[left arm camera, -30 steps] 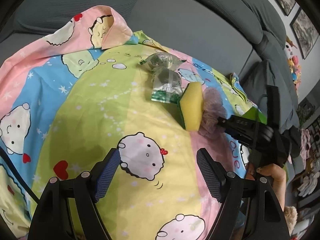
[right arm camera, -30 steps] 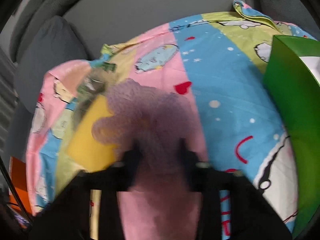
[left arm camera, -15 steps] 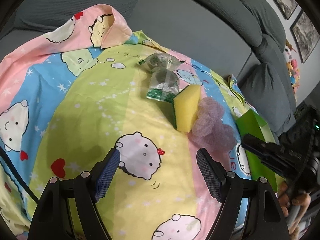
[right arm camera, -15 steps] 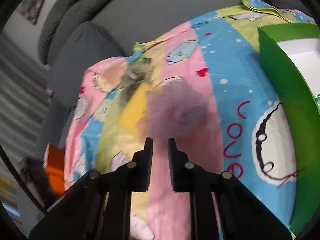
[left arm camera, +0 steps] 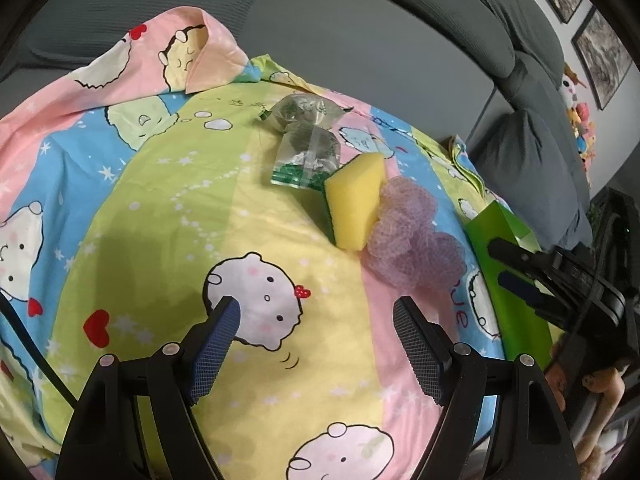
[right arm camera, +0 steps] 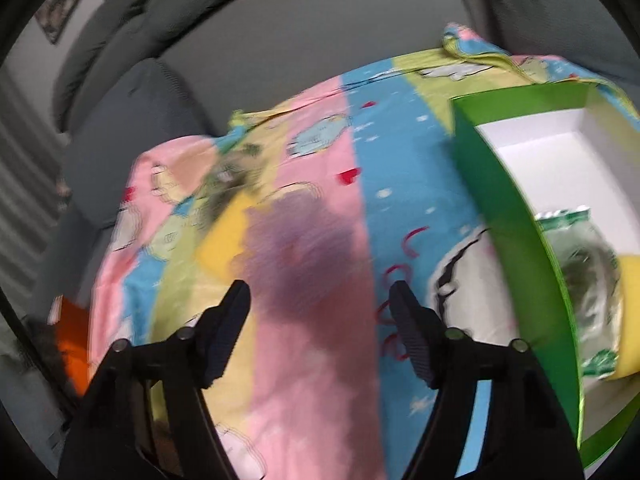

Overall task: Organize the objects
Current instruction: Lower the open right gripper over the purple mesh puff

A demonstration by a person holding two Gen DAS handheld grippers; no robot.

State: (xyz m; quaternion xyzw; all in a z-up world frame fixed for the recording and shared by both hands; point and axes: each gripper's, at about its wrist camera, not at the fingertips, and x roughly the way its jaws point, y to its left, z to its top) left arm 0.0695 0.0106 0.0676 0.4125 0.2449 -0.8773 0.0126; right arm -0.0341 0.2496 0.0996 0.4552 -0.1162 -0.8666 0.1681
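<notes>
A yellow sponge [left arm camera: 356, 210] lies on the cartoon bedsheet [left arm camera: 160, 208] with a purple mesh scrubber [left arm camera: 416, 240] against its right side. Two clear bags with green print [left arm camera: 308, 152] lie just behind them. My left gripper [left arm camera: 316, 332] is open and empty, short of the sponge. My right gripper [right arm camera: 320, 312] is open and empty, pulled back from the blurred scrubber [right arm camera: 296, 248] and sponge [right arm camera: 224, 240]; it also shows at the right of the left wrist view [left arm camera: 516, 268]. A green box [right arm camera: 504, 208] holds a bag [right arm camera: 588, 280] and a yellow sponge [right arm camera: 630, 312].
The sheet covers a grey sofa [left arm camera: 360, 20] with cushions behind. The green box [left arm camera: 504, 264] stands at the sheet's right edge. An orange object [right arm camera: 72, 336] sits off the sheet's left in the right wrist view. Plush toys and framed pictures [left arm camera: 600, 52] are far right.
My right gripper has let go of the purple scrubber beside the sponge, pulled back toward the right and opened wide. My left gripper has barely moved.
</notes>
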